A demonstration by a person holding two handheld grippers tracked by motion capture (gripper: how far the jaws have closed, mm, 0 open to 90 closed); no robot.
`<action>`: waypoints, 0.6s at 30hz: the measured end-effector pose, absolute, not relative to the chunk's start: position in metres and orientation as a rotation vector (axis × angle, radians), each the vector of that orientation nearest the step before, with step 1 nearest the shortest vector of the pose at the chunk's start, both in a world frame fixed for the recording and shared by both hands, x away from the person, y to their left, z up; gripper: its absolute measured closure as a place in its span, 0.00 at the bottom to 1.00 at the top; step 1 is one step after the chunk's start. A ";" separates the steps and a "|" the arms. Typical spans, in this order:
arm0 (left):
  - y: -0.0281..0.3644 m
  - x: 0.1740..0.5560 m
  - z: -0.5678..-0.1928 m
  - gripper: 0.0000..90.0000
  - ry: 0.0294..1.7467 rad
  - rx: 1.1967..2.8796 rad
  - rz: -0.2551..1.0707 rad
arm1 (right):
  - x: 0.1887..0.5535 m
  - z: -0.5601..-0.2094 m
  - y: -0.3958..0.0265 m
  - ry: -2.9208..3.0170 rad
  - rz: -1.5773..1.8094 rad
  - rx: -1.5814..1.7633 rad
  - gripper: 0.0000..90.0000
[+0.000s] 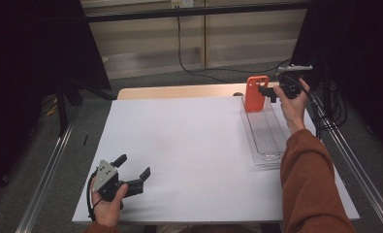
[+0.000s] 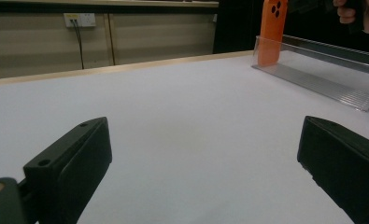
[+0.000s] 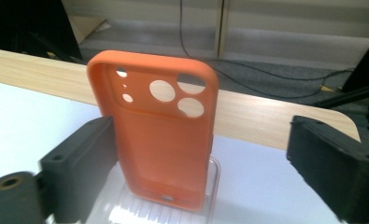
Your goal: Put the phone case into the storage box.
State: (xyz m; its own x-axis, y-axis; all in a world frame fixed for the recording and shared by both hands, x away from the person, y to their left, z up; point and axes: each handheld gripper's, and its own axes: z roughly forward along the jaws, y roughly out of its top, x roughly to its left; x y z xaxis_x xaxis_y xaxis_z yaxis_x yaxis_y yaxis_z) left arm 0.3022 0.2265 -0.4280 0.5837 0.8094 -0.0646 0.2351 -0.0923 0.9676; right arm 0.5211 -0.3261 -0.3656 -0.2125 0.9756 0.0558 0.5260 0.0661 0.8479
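Observation:
An orange phone case point(image 1: 256, 93) point(image 3: 159, 135) stands upright at the far end of a clear plastic tray point(image 1: 265, 133) point(image 3: 212, 173) on the right of the white table top point(image 1: 189, 145). My right gripper point(image 1: 267, 92) point(image 3: 203, 156) is level with the case, which sits between its spread jaws. In the right gripper view the left jaw is right beside the case's edge and the right jaw stands well away from it. My left gripper point(image 1: 133, 165) point(image 2: 201, 158) rests open near the front left corner with nothing between its jaws. The left gripper view shows the case point(image 2: 272, 32) and the tray point(image 2: 322, 79) far off.
The tray runs lengthwise along the table's right side. A strip of bare wood point(image 1: 179, 91) borders the far edge. Beyond it a cable point(image 1: 180, 43) hangs down to the floor. Metal rails point(image 1: 46, 179) flank the table.

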 end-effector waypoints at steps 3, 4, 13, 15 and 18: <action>0.227 0.302 -0.428 0.03 0.890 1.629 0.607 | 0.517 -0.365 -0.328 1.797 1.098 1.473 0.08; 0.227 0.302 -0.428 0.03 0.890 1.627 0.607 | 0.516 -0.365 -0.328 1.792 1.091 1.472 0.09; 0.229 0.302 -0.428 0.03 0.886 1.625 0.604 | 0.510 -0.366 -0.326 1.719 1.082 1.470 0.09; 0.229 0.301 -0.428 0.03 0.884 1.623 0.599 | 0.508 -0.367 -0.326 1.708 1.094 1.465 0.09; 0.228 0.302 -0.428 0.03 0.880 1.626 0.589 | 0.504 -0.368 -0.324 1.698 1.095 1.451 0.08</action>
State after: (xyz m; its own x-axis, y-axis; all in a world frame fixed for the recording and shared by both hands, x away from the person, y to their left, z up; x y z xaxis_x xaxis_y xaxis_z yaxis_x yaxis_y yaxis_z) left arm 0.3018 0.2279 -0.4278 0.5943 0.8006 -0.0766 0.2345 -0.0814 0.9687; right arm 0.5043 -0.3242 -0.3677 -0.1834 0.9820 0.0450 0.4465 0.0424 0.8938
